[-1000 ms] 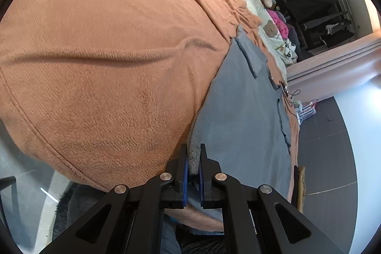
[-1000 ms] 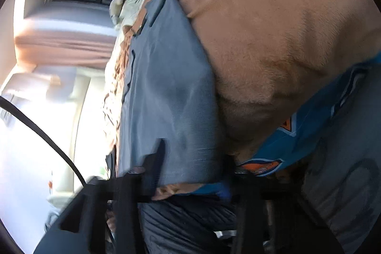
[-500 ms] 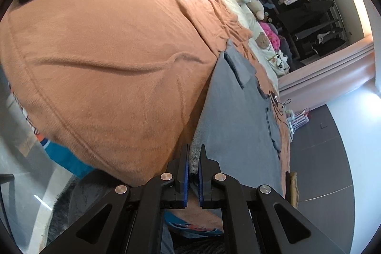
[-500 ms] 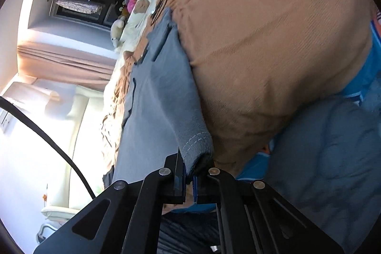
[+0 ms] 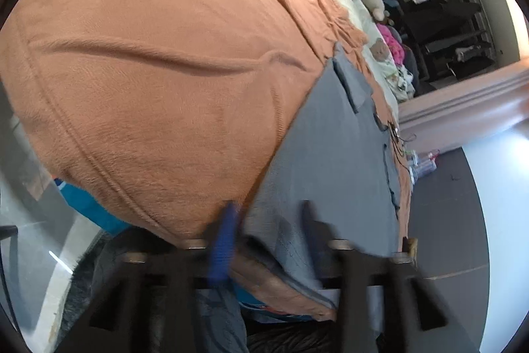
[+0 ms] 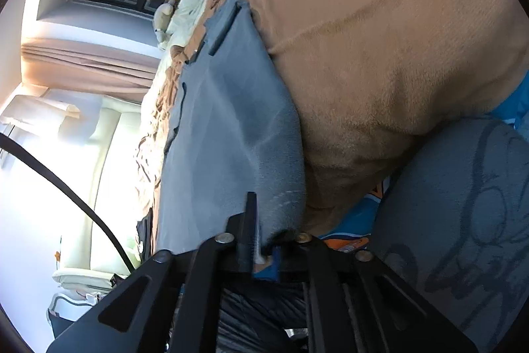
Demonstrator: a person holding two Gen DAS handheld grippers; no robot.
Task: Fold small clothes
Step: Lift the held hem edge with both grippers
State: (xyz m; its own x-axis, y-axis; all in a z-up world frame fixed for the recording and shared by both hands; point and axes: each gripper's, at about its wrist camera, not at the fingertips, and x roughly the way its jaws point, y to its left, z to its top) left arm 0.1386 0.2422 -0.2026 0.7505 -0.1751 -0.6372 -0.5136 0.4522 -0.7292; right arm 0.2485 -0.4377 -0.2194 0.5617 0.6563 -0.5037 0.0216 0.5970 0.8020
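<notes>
Both grippers have just been opening: the left gripper (image 5: 267, 220), pinched on the near edge of the grey garment (image 5: 334, 161) half a second ago, now stands about half spread with that edge lying loose between its fingers. The right gripper (image 6: 264, 237) has parted only slightly, the garment's corner between its jaws, no longer clamped. I judge this fold laid on the orange blanket (image 5: 158, 81) and released

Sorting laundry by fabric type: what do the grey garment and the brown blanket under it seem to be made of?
The grey garment looks like a soft matte knit, perhaps cotton jersey or light fleece: it lies smooth, with a stitched hem at its near edge. The brown blanket looks like plush fleece or velour: its short fuzzy nap catches the light along soft creases. The exact fibre cannot be told.
</notes>
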